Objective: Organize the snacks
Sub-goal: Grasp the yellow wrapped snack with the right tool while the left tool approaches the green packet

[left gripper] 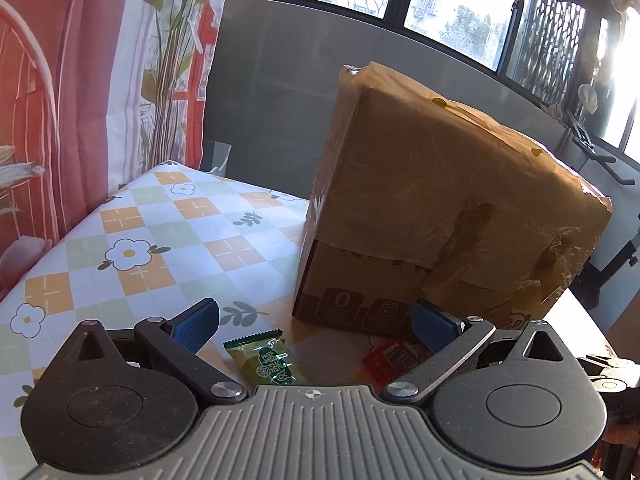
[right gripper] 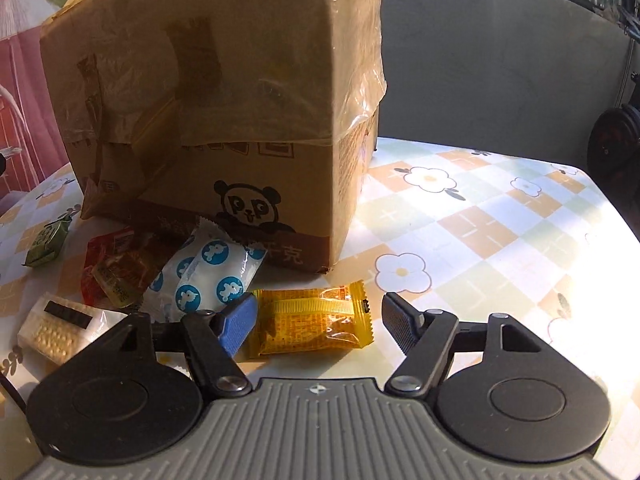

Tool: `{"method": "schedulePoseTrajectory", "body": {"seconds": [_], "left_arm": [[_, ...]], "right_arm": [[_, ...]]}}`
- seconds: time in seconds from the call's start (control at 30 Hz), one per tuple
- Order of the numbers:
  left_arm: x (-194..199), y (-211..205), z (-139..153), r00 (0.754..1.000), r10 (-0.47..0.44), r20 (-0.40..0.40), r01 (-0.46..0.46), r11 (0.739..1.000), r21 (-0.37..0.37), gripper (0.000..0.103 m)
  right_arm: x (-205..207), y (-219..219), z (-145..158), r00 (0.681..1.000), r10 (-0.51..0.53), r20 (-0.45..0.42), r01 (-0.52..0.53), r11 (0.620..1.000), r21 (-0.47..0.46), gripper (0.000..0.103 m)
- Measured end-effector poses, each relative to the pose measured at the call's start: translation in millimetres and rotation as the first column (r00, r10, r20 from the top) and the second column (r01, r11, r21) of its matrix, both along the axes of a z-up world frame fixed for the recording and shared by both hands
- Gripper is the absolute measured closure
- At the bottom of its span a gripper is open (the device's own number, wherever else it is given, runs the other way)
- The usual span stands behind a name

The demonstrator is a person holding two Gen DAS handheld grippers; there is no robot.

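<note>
A taped cardboard box (left gripper: 440,200) stands on the flowered tablecloth (left gripper: 132,232); it also shows in the right wrist view (right gripper: 224,92). My left gripper (left gripper: 316,328) is open above a green snack packet (left gripper: 268,360), with a red packet (left gripper: 390,358) by its right finger. My right gripper (right gripper: 320,322) is open around a yellow snack packet (right gripper: 314,322) that lies on the table. To its left lie a white packet with blue dots (right gripper: 208,272), a red packet (right gripper: 116,268), a cracker packet (right gripper: 56,330) and the green packet (right gripper: 46,242).
A red and white curtain (left gripper: 60,100) hangs at the left. A grey wall panel (left gripper: 272,92) and windows stand behind the table. The tablecloth (right gripper: 500,232) runs bare to the right of the box, up to the table's right edge.
</note>
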State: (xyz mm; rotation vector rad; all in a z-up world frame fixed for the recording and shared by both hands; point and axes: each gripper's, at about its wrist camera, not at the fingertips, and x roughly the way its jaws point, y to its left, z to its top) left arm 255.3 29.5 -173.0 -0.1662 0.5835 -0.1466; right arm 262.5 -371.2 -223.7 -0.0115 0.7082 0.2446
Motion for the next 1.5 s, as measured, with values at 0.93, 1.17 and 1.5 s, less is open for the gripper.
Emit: {"method": "schedulePoseTrajectory", "body": {"seconds": [0.93,1.17,1.5], "left_arm": [[-4.3,-6.4,-11.8,0.997,-0.025,-0.067,0.026,1.000,0.013,0.000],[-0.1,-6.0,-18.7,0.994,-0.016,-0.104,0.019,0.999,0.034,0.000],[3.7,-8.8,-34.3,0.984,-0.031,-0.173,0.034,0.999,0.017,0.000]], "right_arm": [[2.6,30.5,1.6,0.993,0.117,-0.009,-0.117,0.982,-0.147,0.060],[-6.6,20.5,-6.6,0.994,0.098,0.041,-0.094,0.993,-0.074,0.064],[-14.8,15.6,-8.1,0.994,0.091,0.059,-0.088,0.995,-0.055,0.065]]}}
